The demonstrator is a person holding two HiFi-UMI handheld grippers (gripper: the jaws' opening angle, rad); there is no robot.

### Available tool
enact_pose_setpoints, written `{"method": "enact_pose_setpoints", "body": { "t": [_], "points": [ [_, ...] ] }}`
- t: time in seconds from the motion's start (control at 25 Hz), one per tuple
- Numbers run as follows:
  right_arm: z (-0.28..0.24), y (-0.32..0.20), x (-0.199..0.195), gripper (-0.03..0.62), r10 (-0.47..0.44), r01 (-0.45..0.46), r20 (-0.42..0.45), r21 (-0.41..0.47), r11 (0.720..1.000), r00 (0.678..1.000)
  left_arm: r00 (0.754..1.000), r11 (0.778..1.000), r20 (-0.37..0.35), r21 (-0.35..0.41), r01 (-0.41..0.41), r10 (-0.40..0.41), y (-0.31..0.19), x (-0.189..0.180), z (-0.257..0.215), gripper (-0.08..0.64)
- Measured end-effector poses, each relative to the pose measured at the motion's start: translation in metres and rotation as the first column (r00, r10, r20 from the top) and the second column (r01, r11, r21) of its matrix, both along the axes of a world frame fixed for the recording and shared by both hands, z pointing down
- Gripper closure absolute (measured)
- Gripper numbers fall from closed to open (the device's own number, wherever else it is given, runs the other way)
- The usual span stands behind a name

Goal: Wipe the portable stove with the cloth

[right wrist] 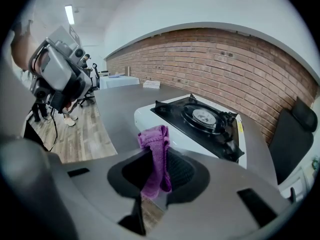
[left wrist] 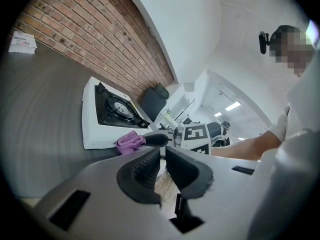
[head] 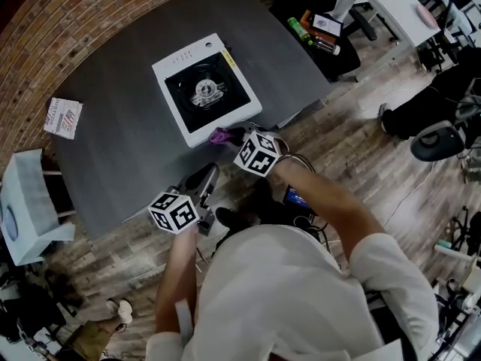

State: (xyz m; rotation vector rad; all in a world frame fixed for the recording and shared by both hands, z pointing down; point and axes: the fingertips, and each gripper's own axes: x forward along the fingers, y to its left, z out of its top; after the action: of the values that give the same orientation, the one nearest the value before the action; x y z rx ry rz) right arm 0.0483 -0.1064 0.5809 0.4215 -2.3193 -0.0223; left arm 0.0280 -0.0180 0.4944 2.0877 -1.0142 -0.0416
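Brick is lining the wall behind the portable stove, and a dark grey desk is carrying the white stove with its black burner well facing up. Wood-plank flooring is spreading out on the near side of the stove, where the desk edge is ending. A small printed packet is lying on the desk well to the left of the stove; its print is too small to read. A white desk and black chairs are standing far off to the right of the stove.

At the stove's near edge, the right gripper is clamping its jaws on the purple cloth, which is sticking up between the pads and folding over at the top. In the head view the cloth is showing just beside the stove's front rim; whether it is touching the stove cannot be told, and the marker cube is covering much of that right gripper.

Nearer the person than the stove, the left gripper is hanging past the desk edge, its jaws standing only narrowly apart with nothing between them.

The person's white shirt is blocking the floor directly below.
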Motion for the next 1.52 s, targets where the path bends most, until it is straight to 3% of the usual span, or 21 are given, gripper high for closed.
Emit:
{"method": "enact_pose_setpoints", "body": {
  "t": [1.52],
  "points": [
    [0.008, -0.055, 0.111, 0.508, 0.034, -0.034, -0.007, -0.008, 0.999, 0.999, 1.000, 1.000, -0.012, -0.012, 0.003, -0.003, -0.060, 0.101, 0.013, 0.518]
  ]
}}
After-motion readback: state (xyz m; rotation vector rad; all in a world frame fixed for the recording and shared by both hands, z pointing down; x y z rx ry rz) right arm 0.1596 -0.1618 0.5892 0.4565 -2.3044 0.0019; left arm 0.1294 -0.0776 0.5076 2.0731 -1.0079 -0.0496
